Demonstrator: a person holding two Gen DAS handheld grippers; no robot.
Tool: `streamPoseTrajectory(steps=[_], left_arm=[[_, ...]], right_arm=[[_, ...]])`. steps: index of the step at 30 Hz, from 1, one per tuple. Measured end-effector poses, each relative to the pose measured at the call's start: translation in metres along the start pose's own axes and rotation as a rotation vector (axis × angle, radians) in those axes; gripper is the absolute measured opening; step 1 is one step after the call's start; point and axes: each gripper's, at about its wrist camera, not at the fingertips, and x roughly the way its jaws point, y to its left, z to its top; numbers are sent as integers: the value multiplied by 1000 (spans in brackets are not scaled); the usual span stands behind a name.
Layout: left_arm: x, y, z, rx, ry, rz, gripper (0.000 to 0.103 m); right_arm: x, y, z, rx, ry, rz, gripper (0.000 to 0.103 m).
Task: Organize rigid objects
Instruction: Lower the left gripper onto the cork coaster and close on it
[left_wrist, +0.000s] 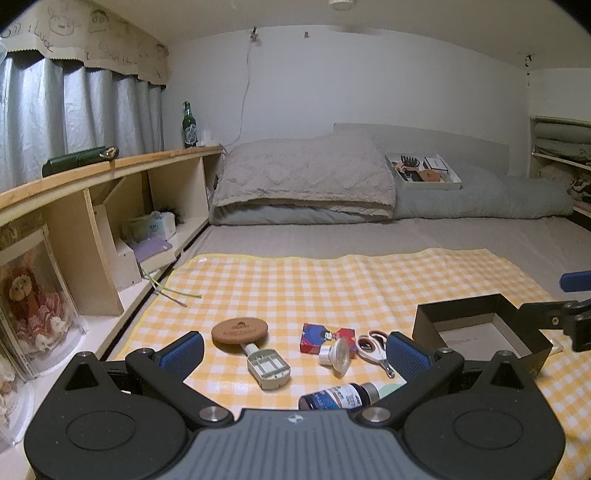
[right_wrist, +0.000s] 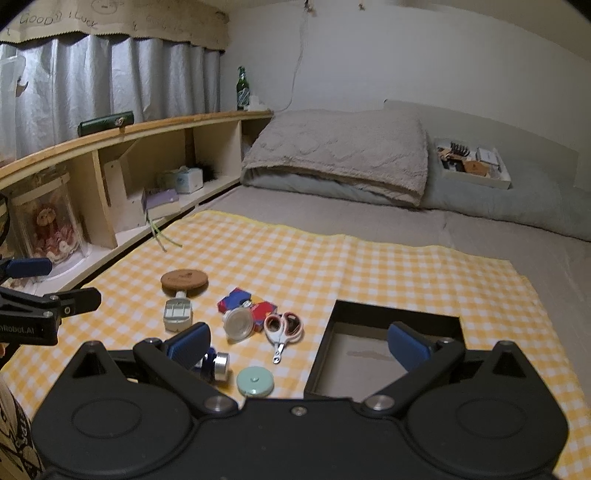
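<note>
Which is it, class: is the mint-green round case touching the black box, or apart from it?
Apart. The right wrist view shows a strip of checked cloth between the mint-green round case and the black box's left wall.

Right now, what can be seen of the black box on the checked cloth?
The black box is a shallow, open-topped rectangular tray with thin, dark, upright walls, cardboard-like by its look, and a pale grey floor. Nothing lies in the part of the floor that shows. It sits flat on the yellow checked cloth, right of the scattered items and apart from them. The right gripper, jaws open, hangs in front of its near part without touching it.
</note>
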Motion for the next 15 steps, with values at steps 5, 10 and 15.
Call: streamPoseTrajectory(steps=[5,10,15], left_arm=[[-2,2,8,24,-37,18,103],[2,10,19,60,-61,15,103],[18,19,37,101,-78,46,103]], right_arm=[[-8,-9,6,24,-8,-47,103],[-14,-30,16,45,-16,-51,103],[-14,-62,31,44,-22,-127,103]])
